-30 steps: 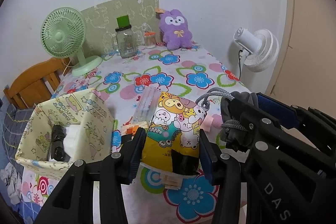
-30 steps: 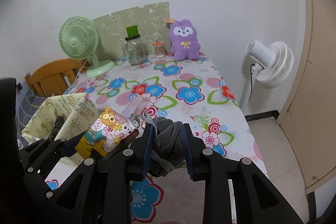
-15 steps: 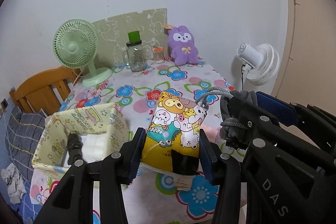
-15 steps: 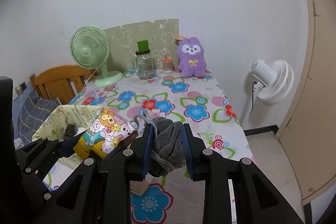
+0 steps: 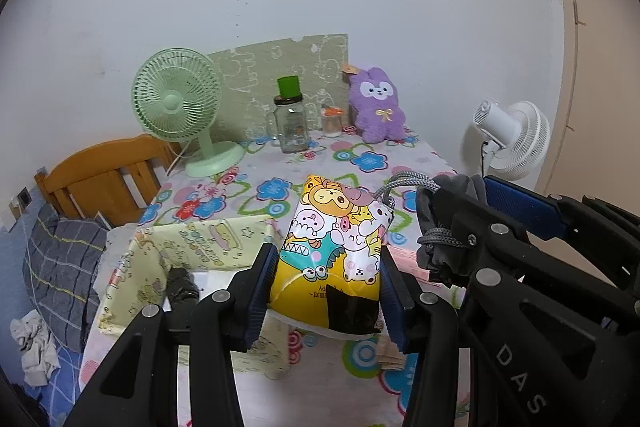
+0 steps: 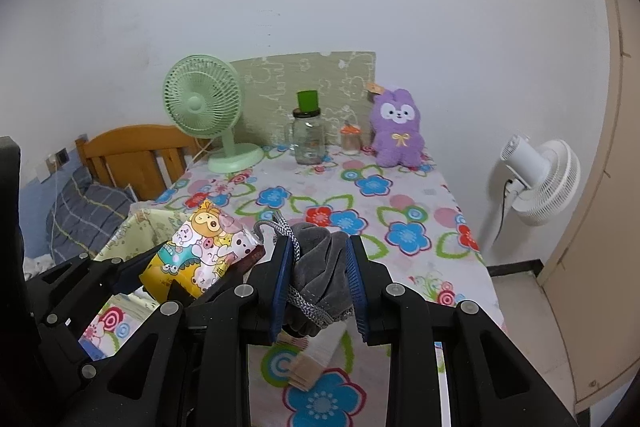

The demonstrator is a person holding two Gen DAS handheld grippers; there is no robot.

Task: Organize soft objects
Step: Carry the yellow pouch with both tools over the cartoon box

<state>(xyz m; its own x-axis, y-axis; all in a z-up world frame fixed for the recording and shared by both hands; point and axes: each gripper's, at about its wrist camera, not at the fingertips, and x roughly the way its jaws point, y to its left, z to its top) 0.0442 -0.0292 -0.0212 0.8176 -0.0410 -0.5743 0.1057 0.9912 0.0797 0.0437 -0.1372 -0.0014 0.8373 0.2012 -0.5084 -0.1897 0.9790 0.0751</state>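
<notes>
My left gripper (image 5: 328, 267) is shut on a yellow cartoon-print packet (image 5: 334, 251), held above the flowered table (image 5: 360, 163). Just right of it, my right gripper (image 6: 318, 275) is shut on a grey drawstring pouch (image 6: 320, 263) with a braided cord. The packet (image 6: 200, 251) shows at the left of the right wrist view, the pouch (image 5: 444, 227) at the right of the left wrist view. A pale yellow fabric box (image 5: 188, 247) sits below and left of the packet, with a dark item and white things inside. A purple plush rabbit (image 5: 376, 107) stands at the table's back.
A green desk fan (image 5: 180, 107), a glass jar with a green lid (image 5: 292, 123) and a small jar (image 5: 332, 121) line the table's back. A white floor fan (image 6: 536, 179) stands right of the table. A wooden chair (image 5: 104, 179) and bedding are left. Beige strips (image 6: 308, 367) lie near the front.
Both grippers have risen and drawn back with their loads; the table and fabric box now appear lower and farther away. Neither grip has altered.
</notes>
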